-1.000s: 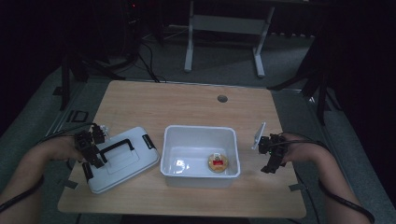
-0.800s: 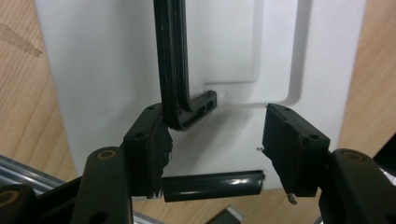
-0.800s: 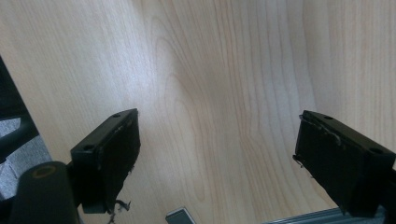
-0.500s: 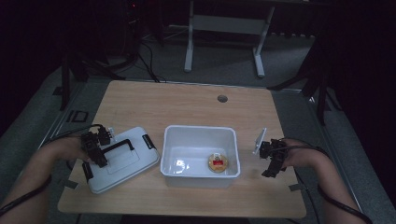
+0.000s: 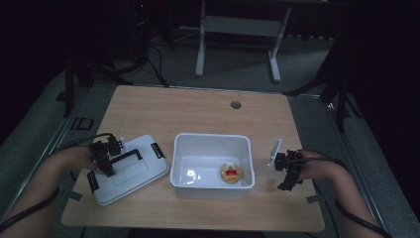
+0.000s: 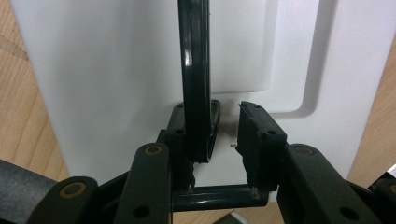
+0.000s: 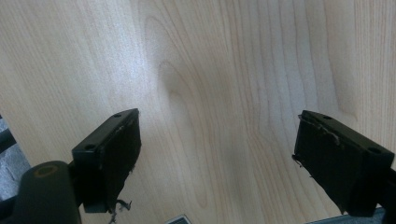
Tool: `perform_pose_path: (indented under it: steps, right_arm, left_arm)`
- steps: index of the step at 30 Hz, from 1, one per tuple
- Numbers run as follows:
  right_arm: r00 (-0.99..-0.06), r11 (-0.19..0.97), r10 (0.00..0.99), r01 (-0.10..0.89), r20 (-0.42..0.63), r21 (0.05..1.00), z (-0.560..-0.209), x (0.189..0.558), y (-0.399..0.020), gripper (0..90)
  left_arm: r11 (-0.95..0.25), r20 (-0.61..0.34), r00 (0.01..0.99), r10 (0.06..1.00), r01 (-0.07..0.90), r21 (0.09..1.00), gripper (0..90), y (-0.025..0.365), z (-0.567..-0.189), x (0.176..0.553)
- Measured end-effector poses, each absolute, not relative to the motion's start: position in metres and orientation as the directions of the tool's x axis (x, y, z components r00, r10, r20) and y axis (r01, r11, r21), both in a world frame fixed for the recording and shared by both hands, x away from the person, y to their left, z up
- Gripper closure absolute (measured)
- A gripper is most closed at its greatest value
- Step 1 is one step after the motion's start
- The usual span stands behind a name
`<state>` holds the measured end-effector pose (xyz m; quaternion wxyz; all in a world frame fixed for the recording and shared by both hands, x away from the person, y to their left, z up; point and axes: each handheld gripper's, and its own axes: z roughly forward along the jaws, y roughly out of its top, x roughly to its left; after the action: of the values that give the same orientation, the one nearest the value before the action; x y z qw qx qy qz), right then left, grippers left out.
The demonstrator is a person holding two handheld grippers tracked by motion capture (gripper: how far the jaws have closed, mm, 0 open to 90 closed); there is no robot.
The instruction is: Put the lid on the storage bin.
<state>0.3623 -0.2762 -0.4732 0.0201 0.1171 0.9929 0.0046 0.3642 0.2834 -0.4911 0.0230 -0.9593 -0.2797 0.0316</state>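
While my left gripper (image 6: 224, 140) has just been closing around the black handle (image 6: 194, 70) of the white lid (image 5: 130, 168), one pad touches the bar and the other stands just off it, so nothing is pinched yet. The lid lies flat on the table (image 5: 198, 109), just left of the open white bin (image 5: 212, 166). The handle's long axis runs straight away from my jaws. My right gripper (image 7: 217, 158) hangs spread over bare wood, right of the bin.
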Motion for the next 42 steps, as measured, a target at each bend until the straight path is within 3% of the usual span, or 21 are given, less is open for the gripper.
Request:
perform_pose_path:
  steps: [13,28,42]
  right_arm:
    - [-0.973,0.973,0.230,0.230,-0.029,0.005,-0.478,0.363,-0.276,14.7]
    - [-0.972,0.973,0.233,0.233,-0.024,0.001,-0.478,0.363,-0.274,14.8]
    - [-0.970,0.970,0.241,0.241,-0.033,0.015,-0.472,0.363,-0.276,14.8]
  left_arm:
    - [-0.842,-0.040,0.843,0.536,0.531,-0.099,81.7,0.277,-0.492,0.367]
    - [-0.829,-0.061,0.827,0.559,0.555,-0.070,83.6,0.281,-0.486,0.370]
    - [-0.829,-0.053,0.827,0.559,0.556,-0.063,83.6,0.297,-0.442,0.359]
